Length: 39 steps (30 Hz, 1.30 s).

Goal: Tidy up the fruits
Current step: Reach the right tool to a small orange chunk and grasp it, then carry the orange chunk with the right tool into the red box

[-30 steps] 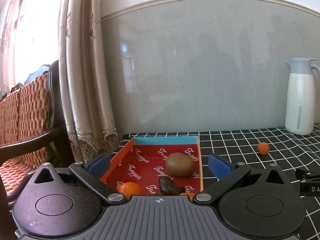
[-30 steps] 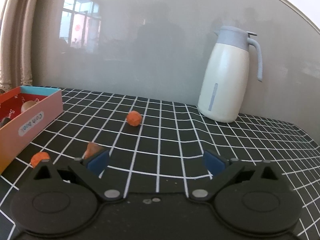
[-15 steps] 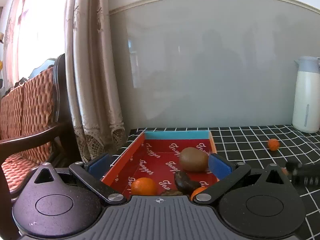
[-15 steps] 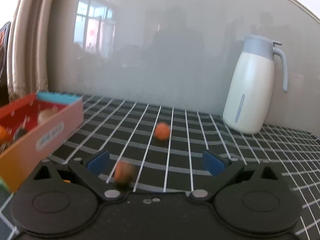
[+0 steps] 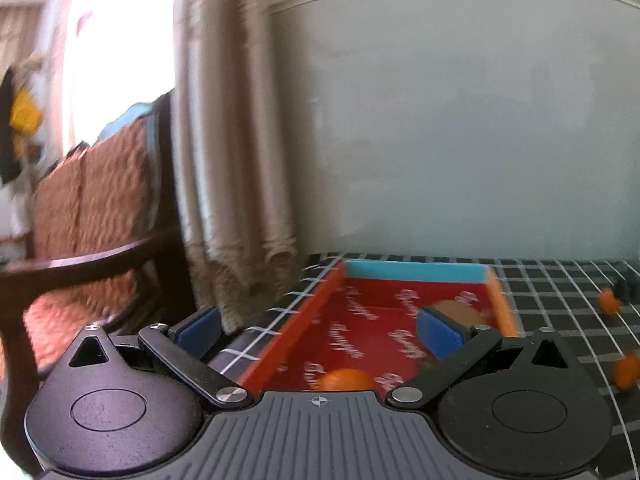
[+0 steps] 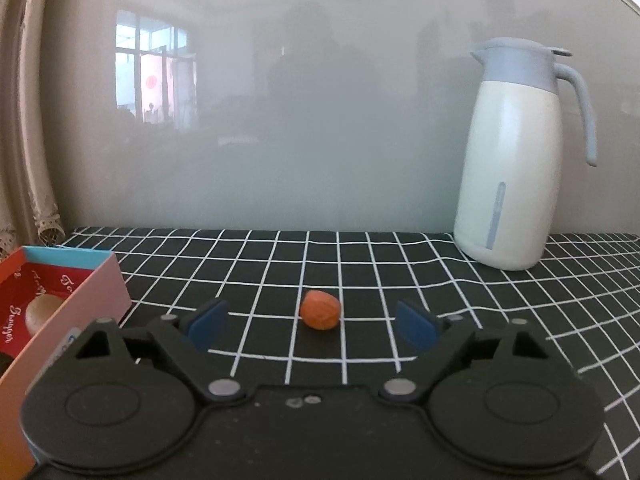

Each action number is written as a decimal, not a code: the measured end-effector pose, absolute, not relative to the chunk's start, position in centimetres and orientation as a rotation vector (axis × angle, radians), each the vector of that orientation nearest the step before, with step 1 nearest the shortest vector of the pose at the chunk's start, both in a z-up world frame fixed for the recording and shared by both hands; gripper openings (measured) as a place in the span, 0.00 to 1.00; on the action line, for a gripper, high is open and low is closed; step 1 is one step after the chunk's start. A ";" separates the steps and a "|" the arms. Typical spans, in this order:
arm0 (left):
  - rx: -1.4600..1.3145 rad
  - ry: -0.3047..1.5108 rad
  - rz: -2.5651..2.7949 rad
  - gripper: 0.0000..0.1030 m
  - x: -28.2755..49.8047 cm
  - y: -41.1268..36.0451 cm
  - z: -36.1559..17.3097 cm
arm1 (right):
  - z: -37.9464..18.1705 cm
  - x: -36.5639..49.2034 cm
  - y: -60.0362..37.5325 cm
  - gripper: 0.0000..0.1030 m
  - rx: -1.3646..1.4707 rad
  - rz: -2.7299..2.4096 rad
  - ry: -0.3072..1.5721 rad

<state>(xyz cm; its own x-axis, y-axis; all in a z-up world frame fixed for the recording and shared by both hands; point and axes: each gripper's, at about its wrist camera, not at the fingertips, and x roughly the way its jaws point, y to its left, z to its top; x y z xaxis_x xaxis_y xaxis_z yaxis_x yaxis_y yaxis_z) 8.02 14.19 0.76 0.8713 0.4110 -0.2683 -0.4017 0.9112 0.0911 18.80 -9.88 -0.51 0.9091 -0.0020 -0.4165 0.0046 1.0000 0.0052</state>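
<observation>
1. Since a second ago the right tool (image 6: 312, 326) swung over, so the small orange fruit (image 6: 320, 314) now sits just ahead, centred between its spread blue pads, not touching.
2. Progress: the kiwi (image 5: 456, 312) and an orange (image 5: 347, 379) are in the red box (image 5: 280, 340); two small ones are still on the desk (image 6: 440, 280).
3. Left tool (image 5: 318, 330) is spread wide and empty, hanging over the box.

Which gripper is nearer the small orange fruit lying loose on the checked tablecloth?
Right. The right gripper is open, with the small orange fruit just ahead between its fingers. The left gripper is open over the red box, away from it.
</observation>
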 end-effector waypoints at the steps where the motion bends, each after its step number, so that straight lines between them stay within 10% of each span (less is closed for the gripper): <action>1: 0.011 0.286 0.438 1.00 8.1 14.7 0.8 | -0.6 19.4 -9.7 0.79 -0.001 -0.008 0.442; 20: -0.036 0.327 0.480 1.00 8.2 18.2 0.5 | -3.2 27.2 -10.6 0.51 0.024 -0.039 0.648; 22: -0.031 0.335 0.481 1.00 8.3 18.2 0.5 | -3.2 27.3 -10.8 0.28 0.028 -0.028 0.641; 39: -0.069 0.326 0.464 1.00 7.1 17.2 1.4 | -0.3 20.9 -11.3 0.28 -0.010 0.030 0.576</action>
